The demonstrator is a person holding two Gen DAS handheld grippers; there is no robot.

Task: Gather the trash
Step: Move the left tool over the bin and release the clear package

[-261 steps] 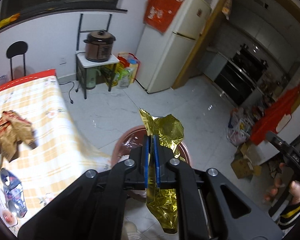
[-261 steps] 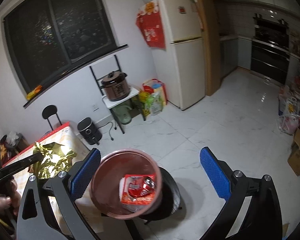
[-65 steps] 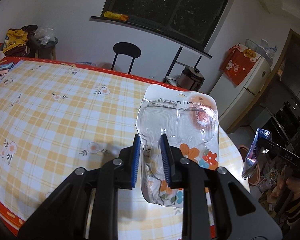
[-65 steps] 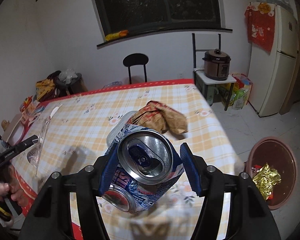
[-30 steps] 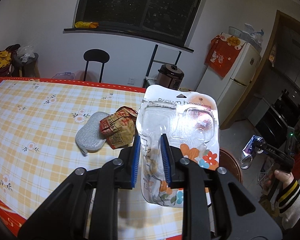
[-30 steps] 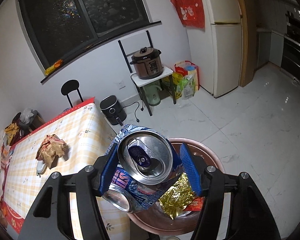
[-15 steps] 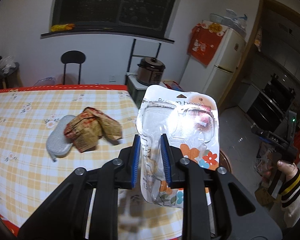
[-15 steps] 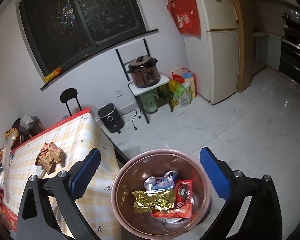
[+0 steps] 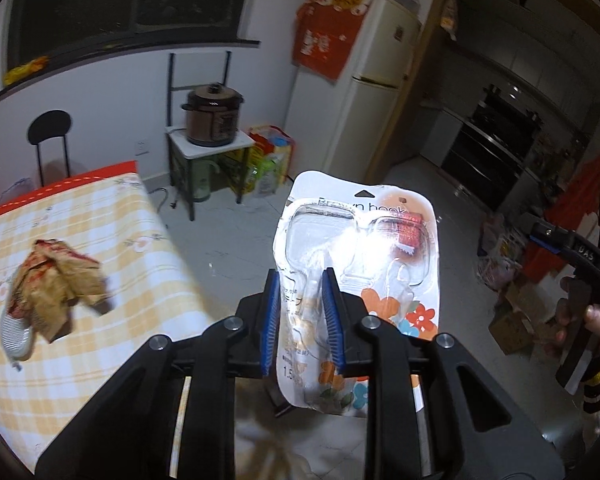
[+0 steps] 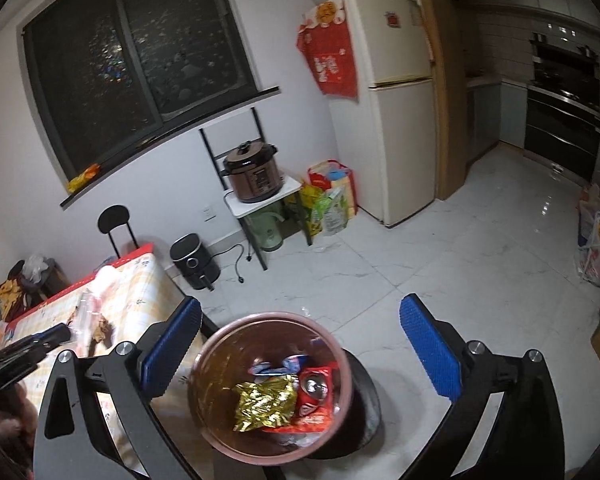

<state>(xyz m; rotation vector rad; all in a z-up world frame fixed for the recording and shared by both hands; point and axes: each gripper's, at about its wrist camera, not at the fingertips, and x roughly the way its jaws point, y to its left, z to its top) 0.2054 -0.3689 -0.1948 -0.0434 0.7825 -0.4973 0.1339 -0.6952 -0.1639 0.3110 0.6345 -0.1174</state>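
Observation:
My left gripper point(image 9: 300, 320) is shut on a clear blister pack point(image 9: 364, 240) with a flowered card, held upright past the table's end above the floor. My right gripper point(image 10: 300, 306) stands wide open with nothing between its fingers, just above a brown bin point(image 10: 204, 412). Inside the bin lie a gold foil wrapper point(image 10: 264, 400), a red packet point(image 10: 314, 404) and a crushed blue can point(image 10: 280, 362). On the yellow checked table point(image 9: 100, 232) rest a crumpled brown paper wrapper point(image 9: 56, 280) and a grey pad point(image 9: 14, 332).
A side stand with a brown cooker point(image 10: 254, 176), shopping bags point(image 10: 328, 196) and a fridge point(image 10: 396, 112) line the far wall. A black air fryer point(image 10: 194, 266) sits by the table's end. Boxes and bags point(image 10: 598, 248) crowd the right edge. The white tiled floor stretches towards the kitchen.
The right gripper opened and the blue can dropped into the bin. The left gripper carried the blister pack from over the table to beyond the table's end.

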